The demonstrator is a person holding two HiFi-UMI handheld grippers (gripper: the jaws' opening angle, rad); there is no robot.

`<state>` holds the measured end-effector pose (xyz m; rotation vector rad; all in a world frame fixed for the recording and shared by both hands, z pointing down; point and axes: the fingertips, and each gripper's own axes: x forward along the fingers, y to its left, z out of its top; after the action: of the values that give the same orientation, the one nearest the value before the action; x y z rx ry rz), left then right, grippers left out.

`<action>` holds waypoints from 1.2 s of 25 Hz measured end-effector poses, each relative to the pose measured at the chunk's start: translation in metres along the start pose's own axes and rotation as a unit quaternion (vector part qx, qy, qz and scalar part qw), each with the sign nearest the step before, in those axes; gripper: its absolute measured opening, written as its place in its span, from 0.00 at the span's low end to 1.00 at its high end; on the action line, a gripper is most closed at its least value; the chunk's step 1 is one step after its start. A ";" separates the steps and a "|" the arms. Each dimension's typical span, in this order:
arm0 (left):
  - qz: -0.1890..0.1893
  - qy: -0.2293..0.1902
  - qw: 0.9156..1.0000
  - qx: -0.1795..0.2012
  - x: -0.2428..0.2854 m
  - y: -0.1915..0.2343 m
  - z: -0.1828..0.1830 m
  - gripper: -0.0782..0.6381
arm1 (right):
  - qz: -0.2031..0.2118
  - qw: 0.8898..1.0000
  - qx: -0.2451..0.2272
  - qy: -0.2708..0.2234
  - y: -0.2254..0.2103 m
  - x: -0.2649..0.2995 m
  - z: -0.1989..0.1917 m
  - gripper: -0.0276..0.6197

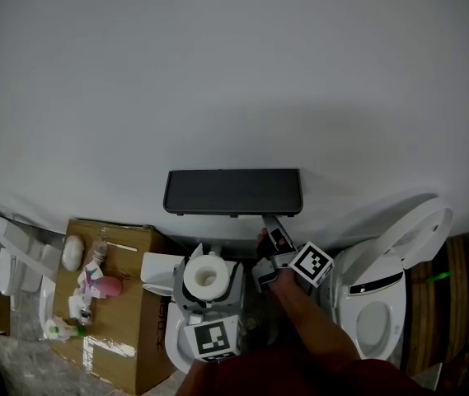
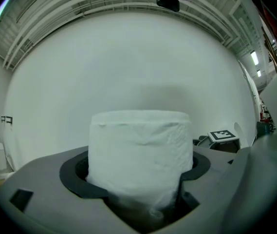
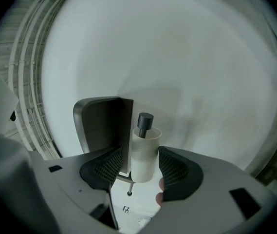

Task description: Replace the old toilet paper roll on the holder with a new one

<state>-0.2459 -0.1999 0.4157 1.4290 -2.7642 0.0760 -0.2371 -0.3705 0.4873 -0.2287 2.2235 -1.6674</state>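
Your left gripper (image 2: 138,179) clenches the new roll (image 2: 140,155) upright, ready for loading, while your right gripper's (image 3: 140,167) released fingers (image 3: 177,172) straddle the old core (image 3: 145,150) on the holder (image 3: 101,130), likely to grab it.

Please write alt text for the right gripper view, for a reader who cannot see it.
The right gripper has its jaws open, with an empty pale tube standing between them, not clamped. The tube sits on a dark capped rod beside a dark holder plate, against a white wall.
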 end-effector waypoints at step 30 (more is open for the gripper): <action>-0.053 -0.006 0.999 0.000 0.020 -0.037 -0.002 0.74 | -0.049 0.992 0.010 -0.112 -0.019 -0.059 0.080 0.30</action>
<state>-0.2274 -0.2374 0.4196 1.5764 -2.6920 0.0658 -0.1541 -0.4280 0.4963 -0.5013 2.0578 -1.6238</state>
